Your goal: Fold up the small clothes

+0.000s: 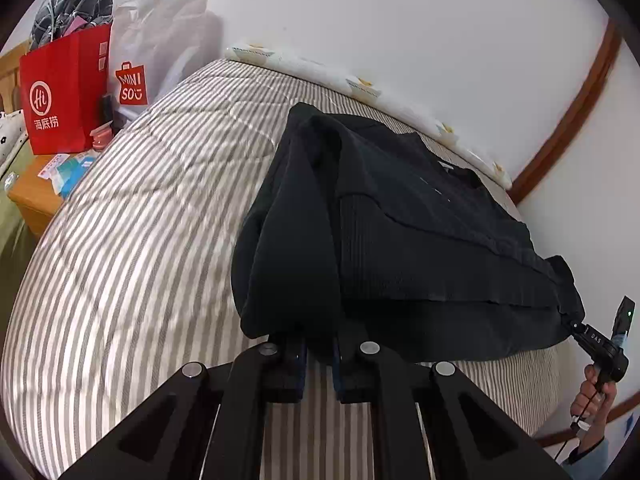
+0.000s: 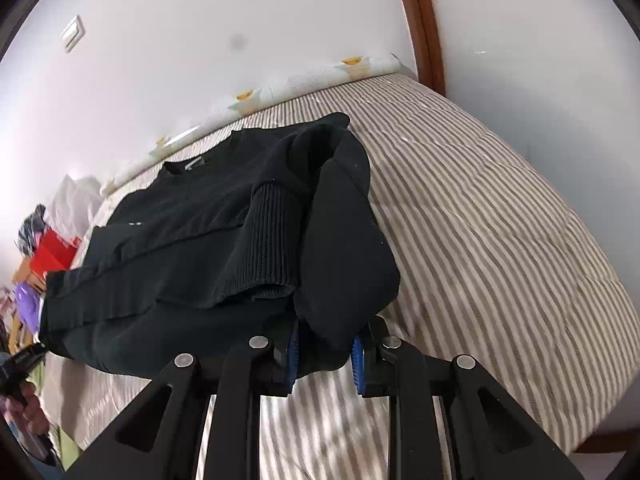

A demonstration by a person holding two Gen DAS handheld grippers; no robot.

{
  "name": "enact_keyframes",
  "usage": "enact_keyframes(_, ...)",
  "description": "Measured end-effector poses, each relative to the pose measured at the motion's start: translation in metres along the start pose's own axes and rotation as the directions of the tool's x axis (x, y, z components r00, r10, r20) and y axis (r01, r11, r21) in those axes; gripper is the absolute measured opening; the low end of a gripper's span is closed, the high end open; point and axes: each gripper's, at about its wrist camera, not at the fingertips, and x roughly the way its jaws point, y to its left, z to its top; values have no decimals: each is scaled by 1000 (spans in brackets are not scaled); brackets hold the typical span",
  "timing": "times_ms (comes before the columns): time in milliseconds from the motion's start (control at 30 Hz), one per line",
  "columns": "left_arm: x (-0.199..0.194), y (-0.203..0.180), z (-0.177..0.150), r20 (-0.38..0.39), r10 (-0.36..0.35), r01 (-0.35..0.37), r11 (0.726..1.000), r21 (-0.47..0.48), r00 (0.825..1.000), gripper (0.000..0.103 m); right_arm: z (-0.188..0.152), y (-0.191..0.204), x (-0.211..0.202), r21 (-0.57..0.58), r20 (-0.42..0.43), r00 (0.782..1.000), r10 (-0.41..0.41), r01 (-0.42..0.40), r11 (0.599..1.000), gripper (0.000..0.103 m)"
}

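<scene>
A black knit sweater (image 1: 400,216) lies on the striped bed (image 1: 140,240), sleeves folded in, its near hem lifted off the bed. My left gripper (image 1: 320,344) is shut on the hem's left corner. My right gripper (image 2: 326,352) is shut on the hem's right corner of the sweater (image 2: 208,224); blue pads (image 2: 357,364) pinch the cloth. The right gripper also shows in the left wrist view (image 1: 576,326) at the sweater's far corner. The collar points toward the wall.
A wooden nightstand (image 1: 28,200) at the bed's left holds a red paper bag (image 1: 60,92), a white Miniso bag (image 1: 160,52) and papers. A white patterned pillow strip (image 1: 360,84) lines the wall side. Striped bedding (image 2: 500,220) extends right of the sweater.
</scene>
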Motion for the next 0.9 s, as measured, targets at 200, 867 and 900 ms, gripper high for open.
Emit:
enact_keyframes(200,-7,-7,-14,-15,47,-46,997,69,999,14,-17,9,-19,-98,-25,991,-134,131,986,30)
enact_keyframes(867,-15,-46,-14,-56,-141,149,970,192,988,24,-24,72,4,-221,-47,999,10,-20,975,9)
enact_keyframes(900,-11,-48,-12,-69,-154,165,969,185,986,24,-24,74,2,-234,-33,999,-8,0,972,9)
